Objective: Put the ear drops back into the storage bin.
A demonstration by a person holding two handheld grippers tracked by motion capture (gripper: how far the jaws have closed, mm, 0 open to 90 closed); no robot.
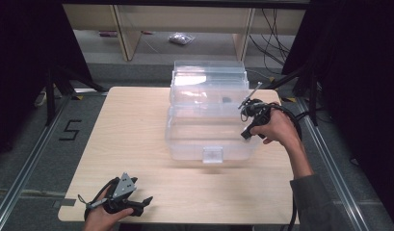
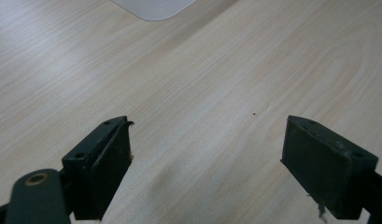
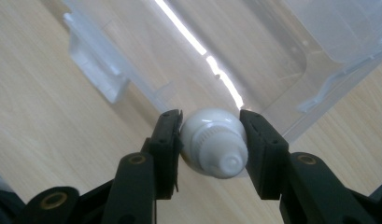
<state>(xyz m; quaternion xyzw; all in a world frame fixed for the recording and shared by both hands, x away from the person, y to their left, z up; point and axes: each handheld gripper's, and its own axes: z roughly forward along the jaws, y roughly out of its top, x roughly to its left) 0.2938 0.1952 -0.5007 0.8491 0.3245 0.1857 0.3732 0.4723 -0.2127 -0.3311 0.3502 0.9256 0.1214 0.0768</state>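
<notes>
A clear plastic storage box [image 1: 209,144] stands open on the middle of the wooden table [image 1: 132,134], its lid [image 1: 209,72] tipped back. My right gripper [image 1: 246,133] is at the box's right side. In the right gripper view it [image 3: 211,116] is shut on a white rounded bottle-like object [image 3: 214,144] seen end on, with the box's wall [image 3: 254,56] just beyond. My left gripper [image 1: 147,202] rests near the table's front left edge. Its jaws [image 2: 205,158] stand wide open over bare wood with nothing between them.
A small dark item [image 1: 226,100] lies inside the box towards the back. The box's front latch [image 1: 212,155] faces me. A rounded corner of the box [image 2: 153,7] shows far ahead of the left gripper. Shelving legs and cables stand on the floor behind the table.
</notes>
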